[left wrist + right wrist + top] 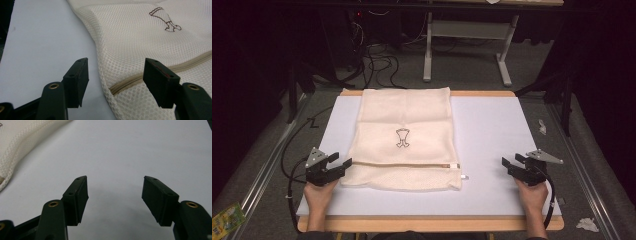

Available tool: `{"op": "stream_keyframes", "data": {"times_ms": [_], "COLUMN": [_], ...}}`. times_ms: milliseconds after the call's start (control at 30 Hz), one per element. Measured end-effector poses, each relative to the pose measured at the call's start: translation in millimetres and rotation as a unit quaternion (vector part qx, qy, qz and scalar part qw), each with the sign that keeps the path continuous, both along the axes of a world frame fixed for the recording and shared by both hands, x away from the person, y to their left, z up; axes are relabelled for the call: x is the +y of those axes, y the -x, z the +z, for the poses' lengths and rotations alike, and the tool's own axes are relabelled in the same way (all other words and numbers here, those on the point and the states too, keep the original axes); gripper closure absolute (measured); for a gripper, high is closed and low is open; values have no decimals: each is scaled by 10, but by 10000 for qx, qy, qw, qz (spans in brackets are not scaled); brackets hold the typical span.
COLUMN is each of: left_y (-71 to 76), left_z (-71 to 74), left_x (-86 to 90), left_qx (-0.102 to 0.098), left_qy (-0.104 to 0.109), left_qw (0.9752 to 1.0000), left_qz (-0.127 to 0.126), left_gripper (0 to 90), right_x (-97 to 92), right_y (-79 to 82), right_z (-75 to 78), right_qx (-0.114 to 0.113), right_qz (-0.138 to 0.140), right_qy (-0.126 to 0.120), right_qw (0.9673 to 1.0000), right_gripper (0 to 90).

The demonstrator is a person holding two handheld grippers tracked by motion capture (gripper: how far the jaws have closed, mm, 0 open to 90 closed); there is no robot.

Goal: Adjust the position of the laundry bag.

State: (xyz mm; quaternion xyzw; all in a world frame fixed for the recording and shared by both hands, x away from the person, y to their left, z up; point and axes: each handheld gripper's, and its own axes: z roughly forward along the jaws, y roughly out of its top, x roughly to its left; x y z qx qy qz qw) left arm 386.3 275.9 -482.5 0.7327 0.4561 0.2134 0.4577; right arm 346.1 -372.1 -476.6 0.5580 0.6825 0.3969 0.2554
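Note:
A cream mesh laundry bag point(404, 137) lies flat on the white table top point(492, 130), with a small dark emblem point(402, 138) in its middle and a tan zipper point(407, 164) across its near part. My left gripper point(340, 161) hovers open at the bag's near left corner. In the left gripper view the bag's edge and zipper end point(125, 83) lie between its open jaws, untouched. My right gripper point(512, 162) is open over bare table, well right of the bag. The right gripper view has the bag's edge point(15, 147) at its far left.
The white board rests on a wooden table whose edge point(427, 223) runs along the front. Cables point(377, 65) and a grey table frame point(467, 30) stand on the floor behind. A green packet point(224, 220) and crumpled paper point(587, 224) lie on the floor at the sides.

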Motion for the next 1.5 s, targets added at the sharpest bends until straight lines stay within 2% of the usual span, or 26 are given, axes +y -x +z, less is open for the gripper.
{"op": "stream_keyframes", "data": {"times_ms": [367,500,600,667,767,867,900,967,1133,1300,1400,1500], "left_y": [2,-1,-10,-23,-31,-12,-11,-14,-39,-69,-81,-96], "left_z": [3,3,4,3,3,8,9,9,13,37,64,95], "left_x": [12,5,15,41,43,34,38,45,30,11,-4,-27], "left_qx": [8,16,55,105,144,40,33,38,67,52,94,100], "left_qy": [35,34,84,205,222,174,190,245,171,170,160,59], "left_qw": [10000,10000,9999,9997,9996,9998,9998,9997,9998,9998,9998,9999], "left_qz": [-10,-79,-87,-70,-74,-24,-19,-23,-10,7,12,24], "left_gripper": [370,358,350,347,346,347,341,340,324,335,342,334], "right_x": [3,10,5,11,8,-6,-10,-12,-24,-8,0,9], "right_y": [-9,3,-12,-7,-9,-4,4,8,2,-5,-12,-16], "right_z": [0,4,5,9,11,17,24,27,36,36,39,62], "right_qx": [38,-31,30,27,18,-25,-59,-79,-96,-197,-165,-173], "right_qz": [-6,2,-9,-13,-12,-7,-23,-32,-55,-57,-30,-10], "right_qy": [21,67,50,43,41,-32,-108,-101,-160,-71,-47,-21], "right_qw": [10000,10000,10000,10000,10000,10000,9999,9999,9998,9998,9998,9998], "right_gripper": [382,399,415,419,420,420,416,414,401,403,401,400]}}
